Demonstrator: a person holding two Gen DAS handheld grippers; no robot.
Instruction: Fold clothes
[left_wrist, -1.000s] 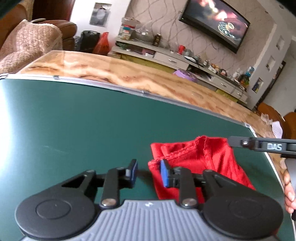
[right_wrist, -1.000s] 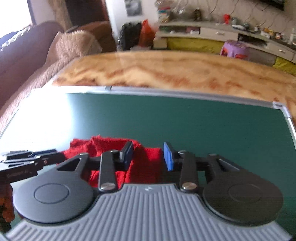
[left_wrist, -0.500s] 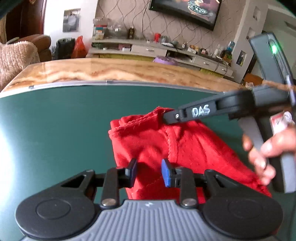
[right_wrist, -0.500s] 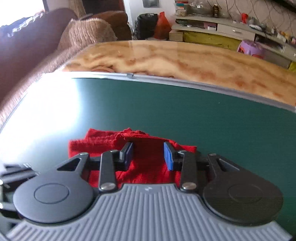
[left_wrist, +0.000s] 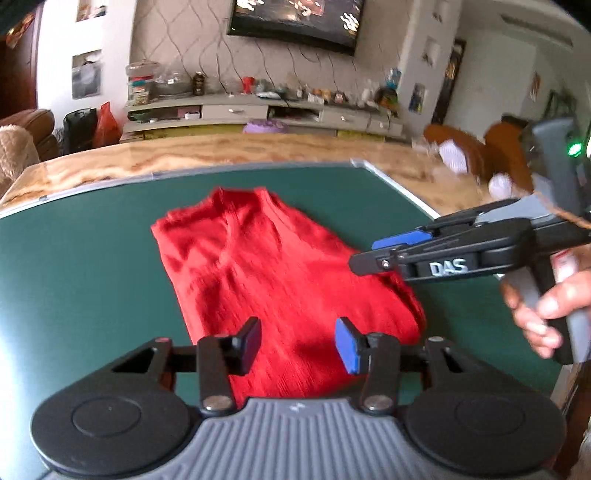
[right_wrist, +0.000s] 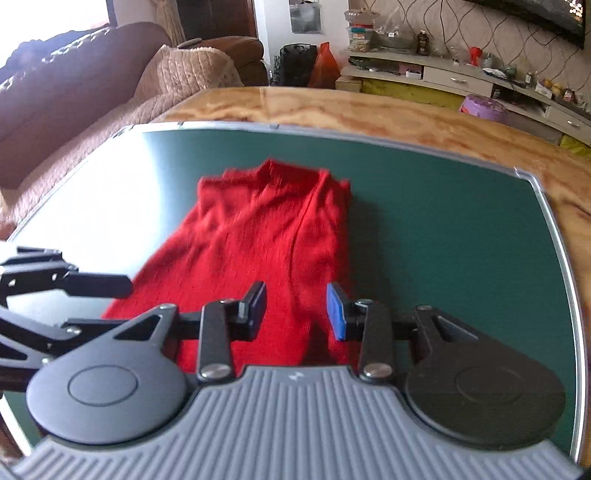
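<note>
A red knitted garment (left_wrist: 273, 273) lies folded into a long strip on the green mat (left_wrist: 74, 266), neck end far from me. My left gripper (left_wrist: 298, 345) is open above its near end, nothing between the fingers. The right gripper (left_wrist: 373, 254) shows from the side in the left wrist view, over the garment's right edge, held by a hand (left_wrist: 546, 310). In the right wrist view the red garment (right_wrist: 258, 236) runs away from my open right gripper (right_wrist: 296, 308), which hovers over the near end. The left gripper (right_wrist: 92, 286) reaches in from the left.
The green mat (right_wrist: 443, 221) has a metal rim and lies on a wood-grain table (right_wrist: 369, 114). A brown sofa with a beige throw (right_wrist: 110, 92) stands left. A TV cabinet (left_wrist: 258, 110) and wall TV (left_wrist: 295, 18) are behind the table. Bare mat lies on both sides of the garment.
Both grippers have pulled back and up from the garment, so much more of it shows. Both stay open. The right gripper has moved from the garment's far end to its right edge.
</note>
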